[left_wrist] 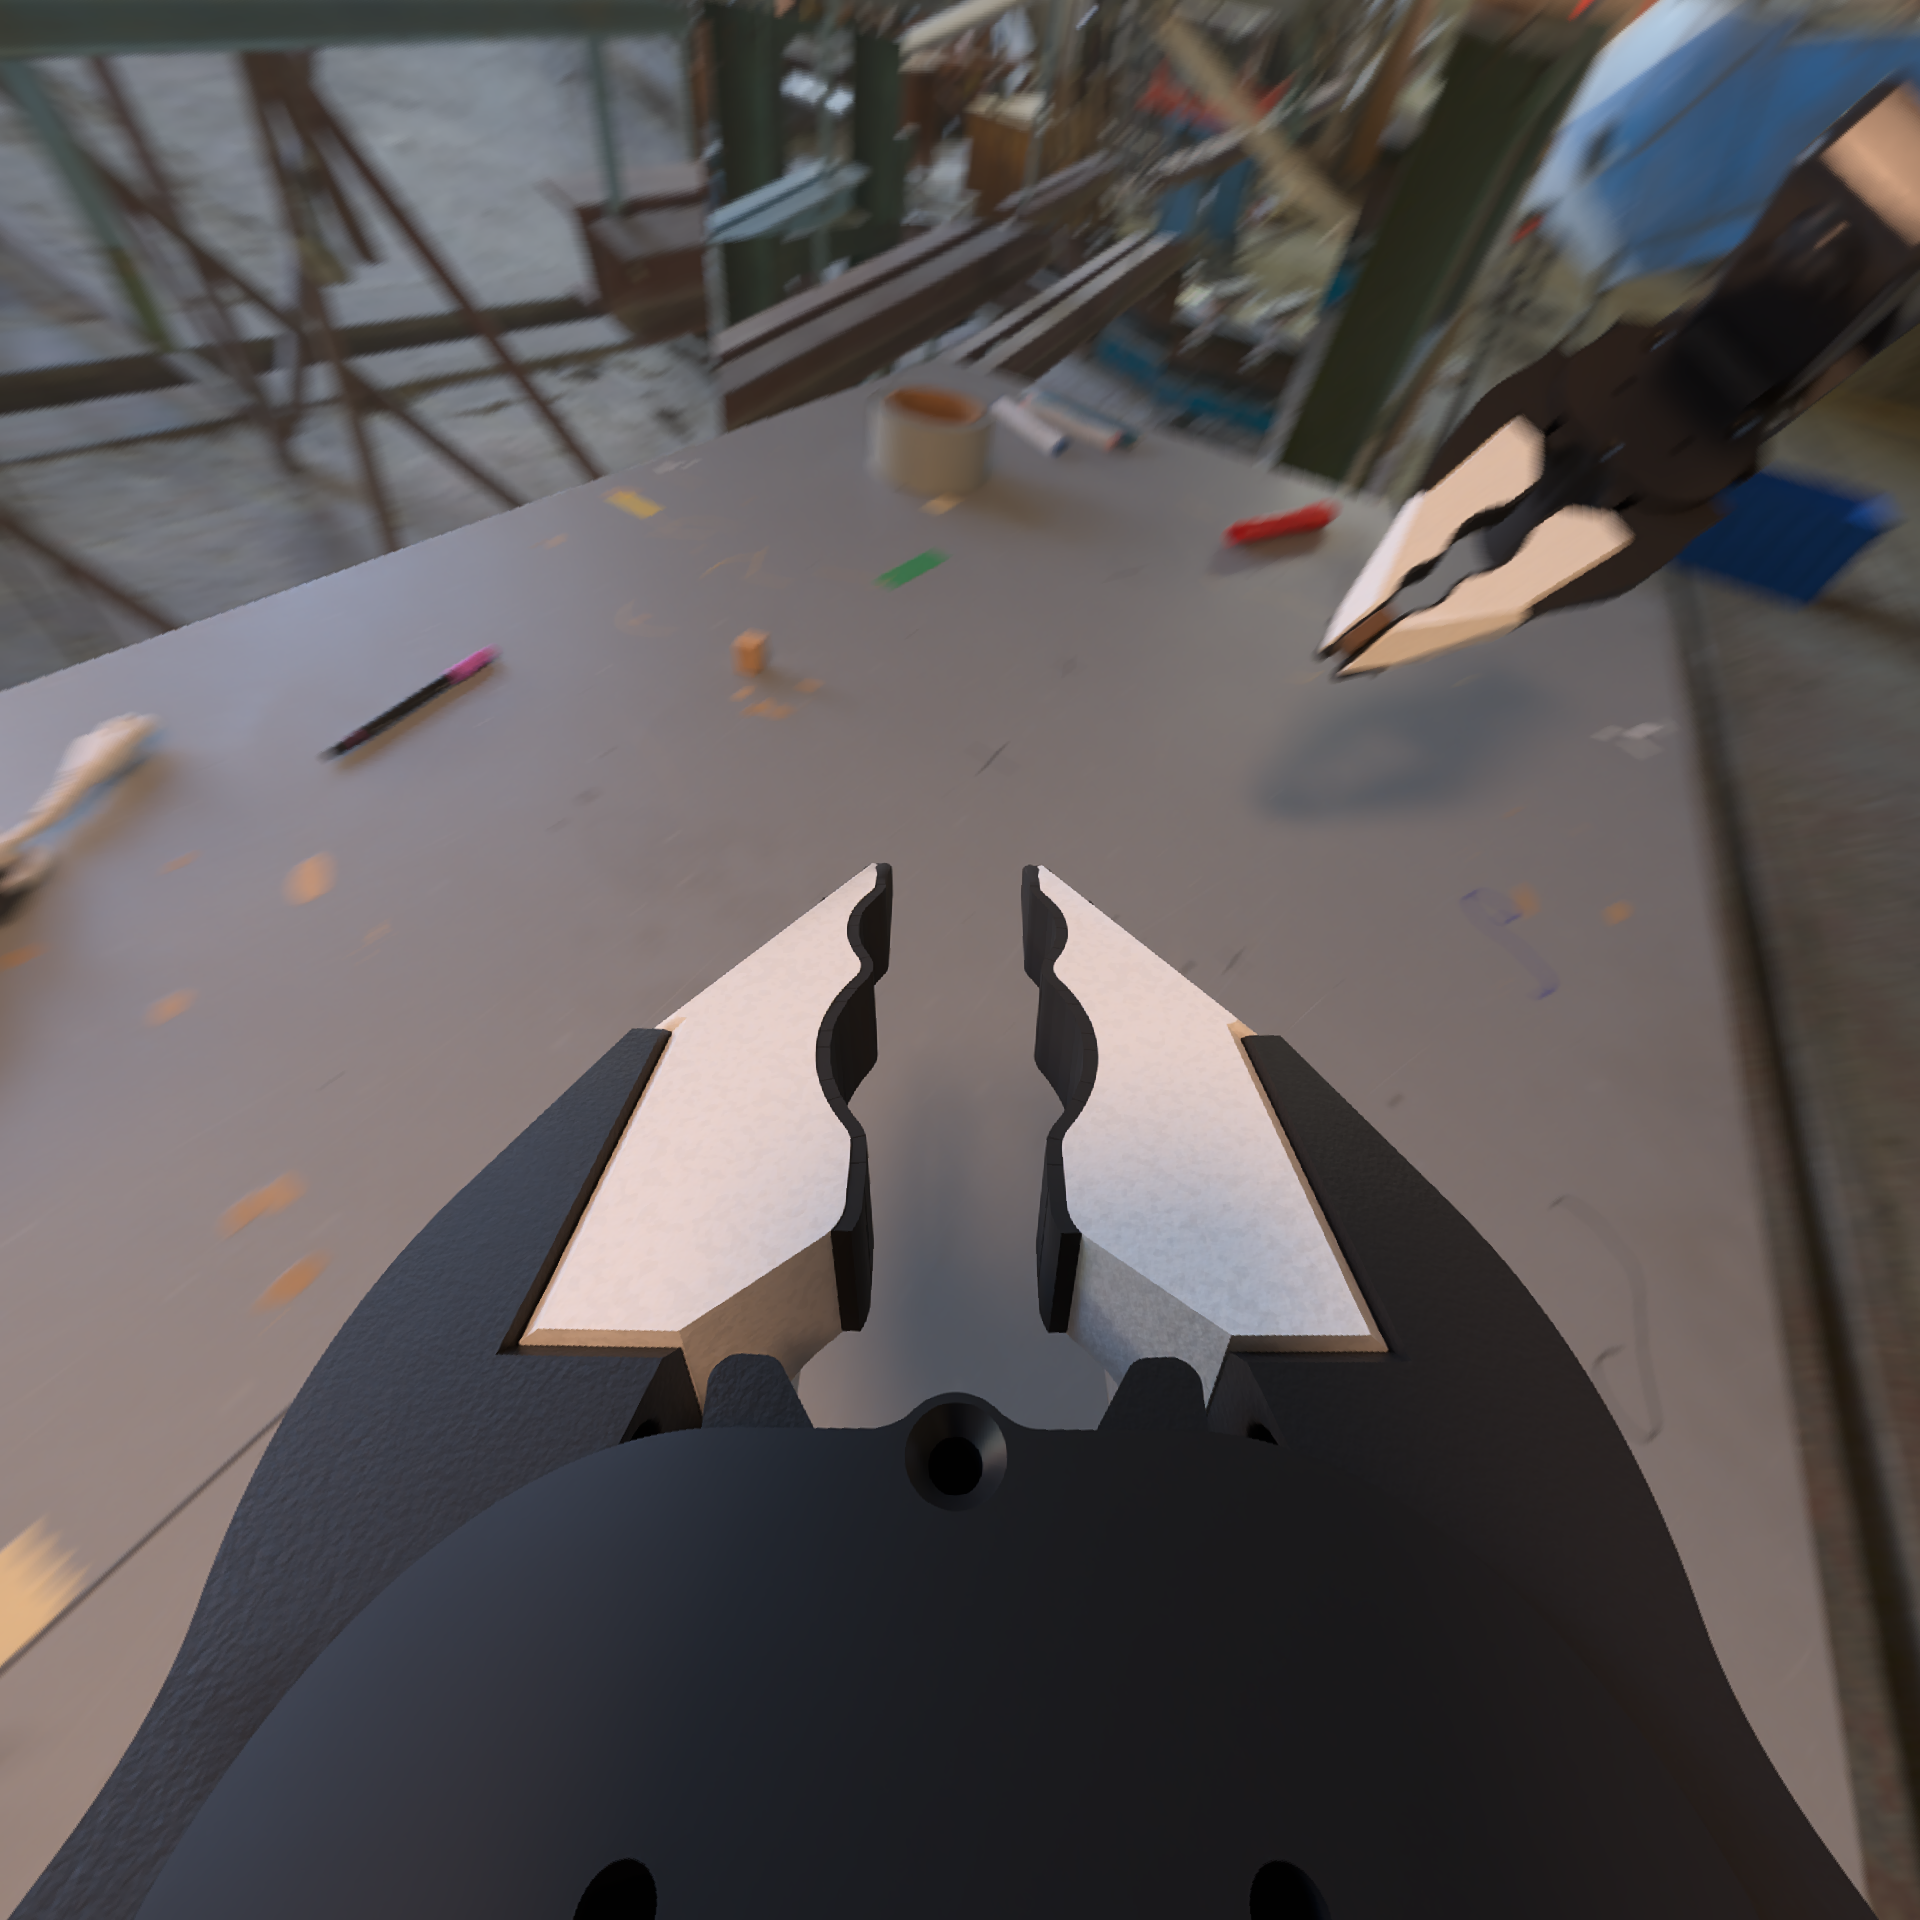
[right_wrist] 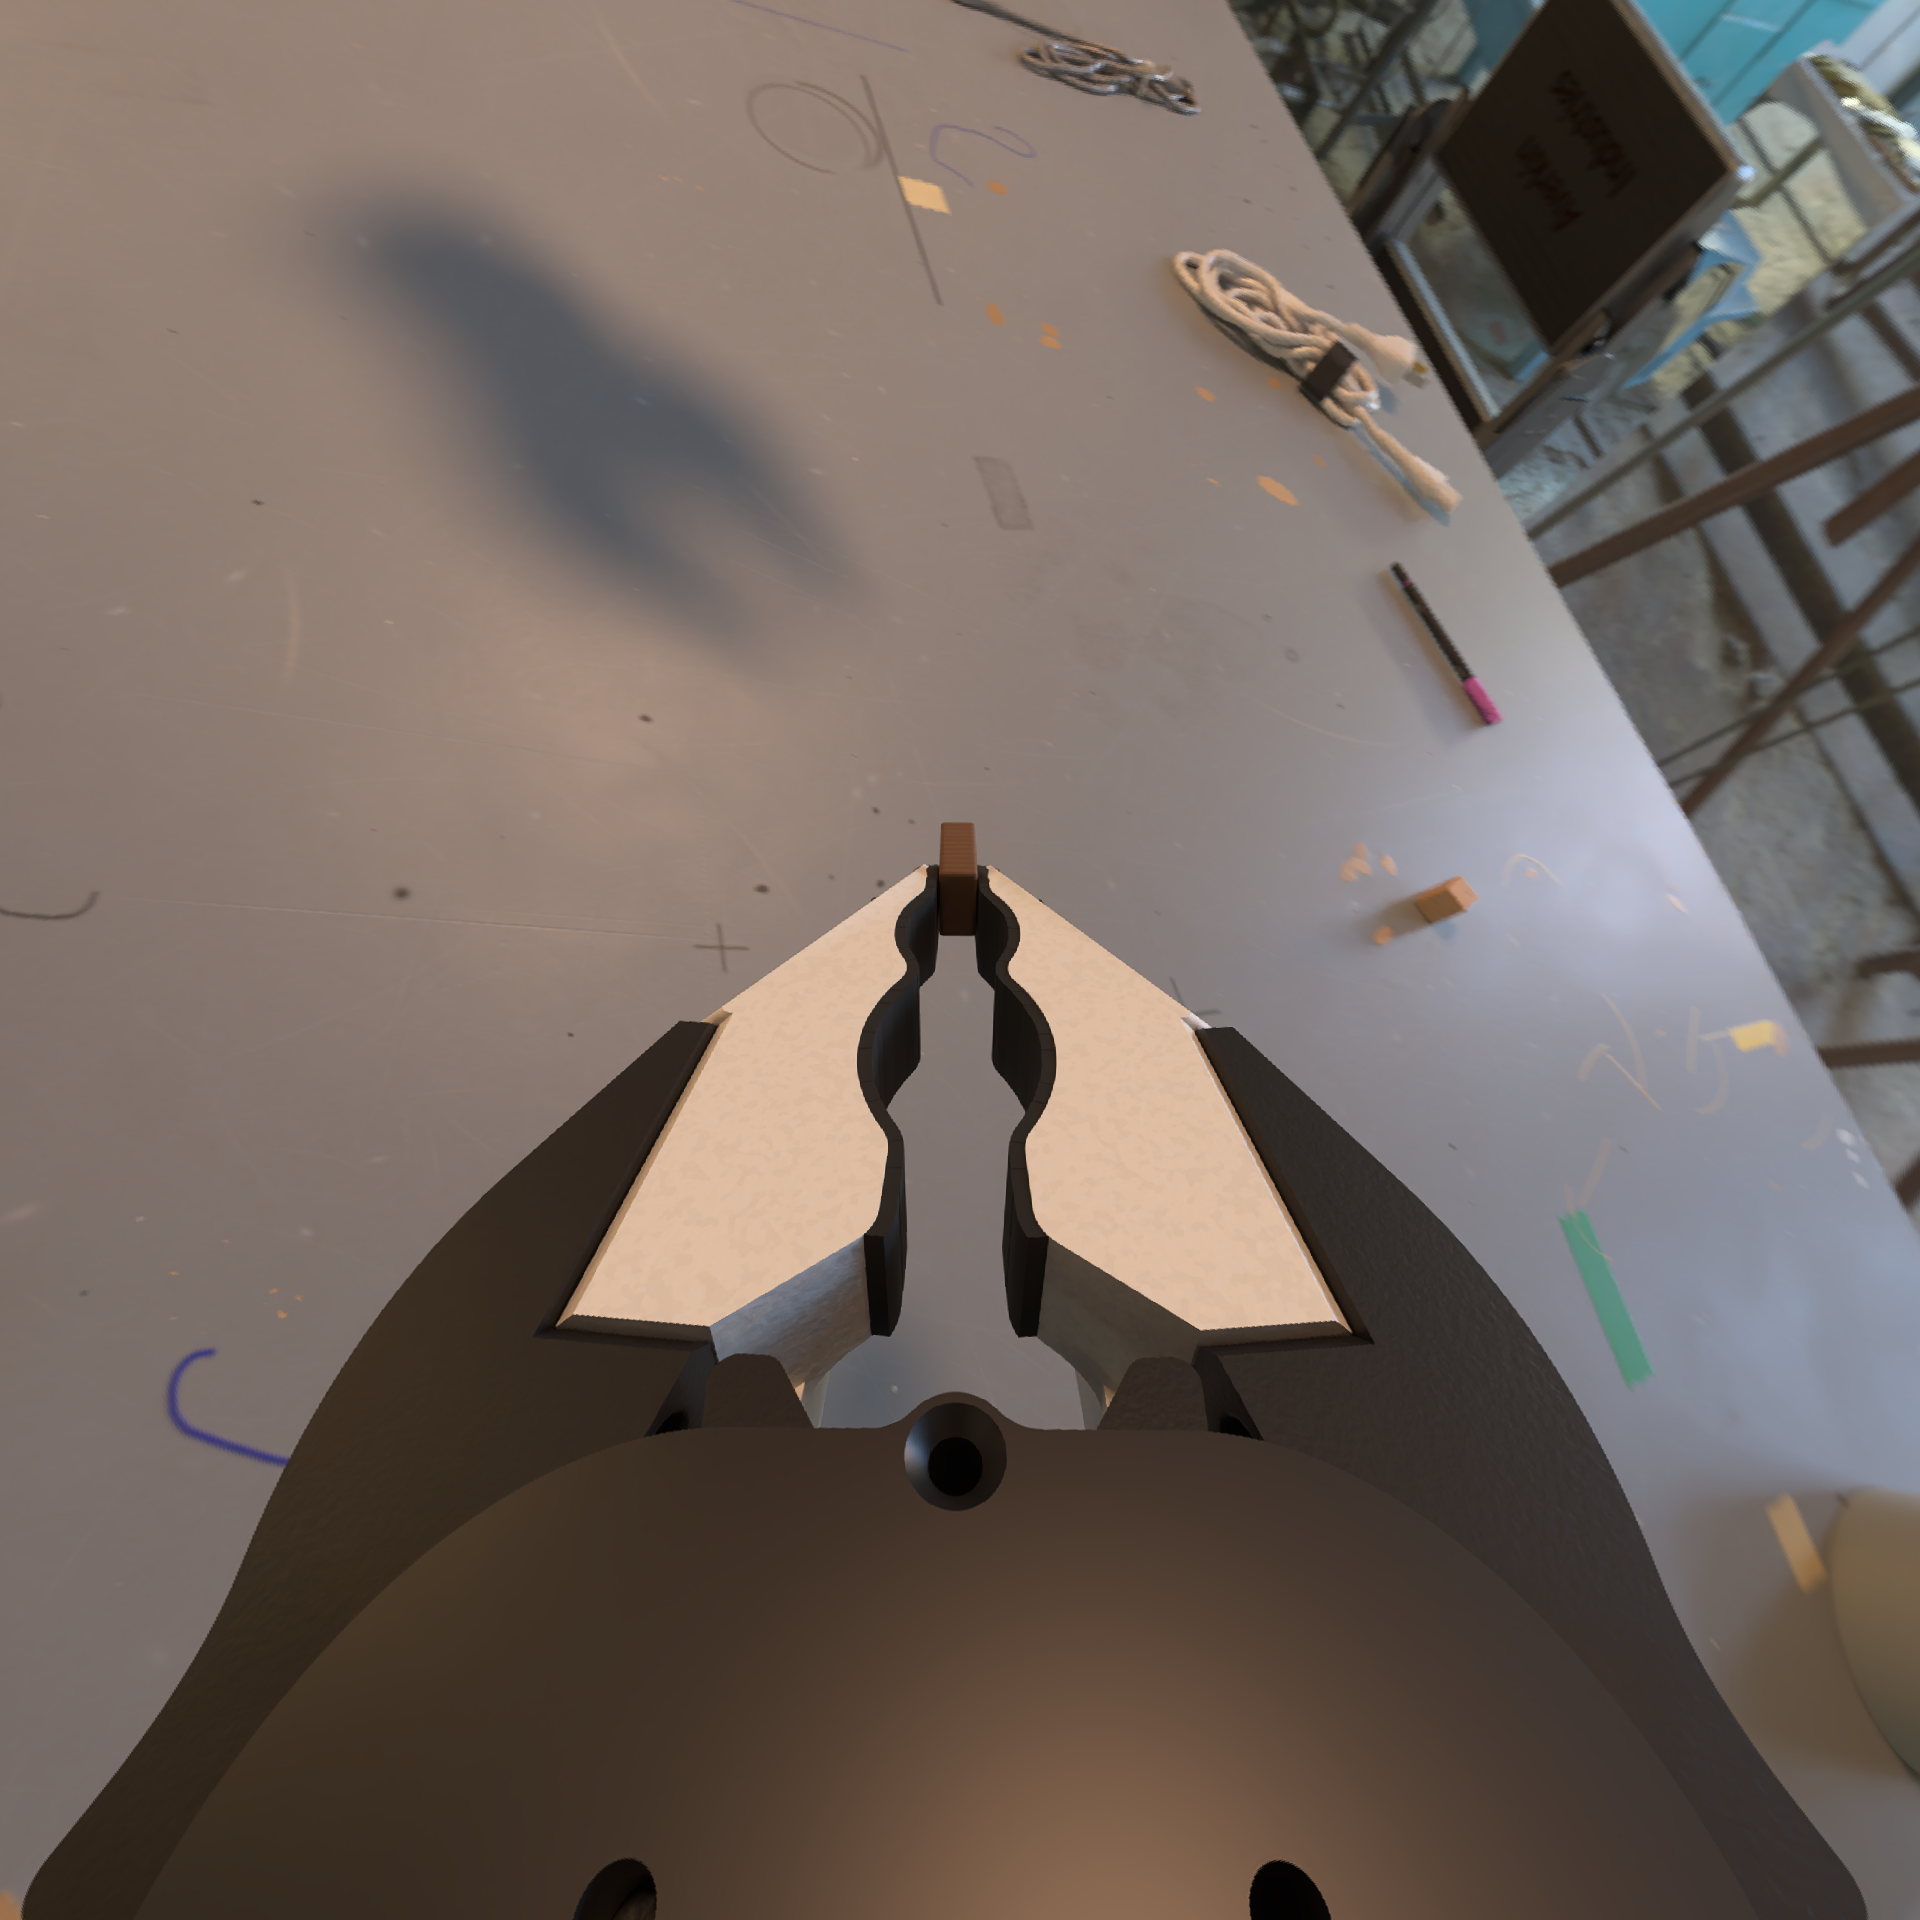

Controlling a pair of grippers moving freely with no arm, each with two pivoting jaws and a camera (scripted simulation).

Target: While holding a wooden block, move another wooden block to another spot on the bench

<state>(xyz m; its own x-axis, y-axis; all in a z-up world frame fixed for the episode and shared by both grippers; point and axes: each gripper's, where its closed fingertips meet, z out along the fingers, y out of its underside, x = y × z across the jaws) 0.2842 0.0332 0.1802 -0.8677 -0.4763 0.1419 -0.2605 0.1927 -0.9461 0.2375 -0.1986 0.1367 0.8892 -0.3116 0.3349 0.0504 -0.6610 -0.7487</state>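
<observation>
My right gripper (right_wrist: 957,883) is shut on a small dark wooden block (right_wrist: 957,847), pinched at the fingertips above the grey bench (right_wrist: 416,831). A second, lighter wooden block (right_wrist: 1444,899) lies on the bench to the right of it. This block also shows in the left wrist view (left_wrist: 749,651), far ahead of my left gripper (left_wrist: 957,883), which is open and empty above the bench (left_wrist: 1039,727). The right gripper also shows in the left wrist view (left_wrist: 1340,660), raised at the upper right, blurred; its held block is not discernible there.
A tape roll (left_wrist: 928,436), a red marker (left_wrist: 1280,523) and several pens lie at the far end. A pink-tipped pen (right_wrist: 1444,644), a coiled white cable (right_wrist: 1309,353) and a green tape strip (right_wrist: 1605,1299) lie near the bench's right edge.
</observation>
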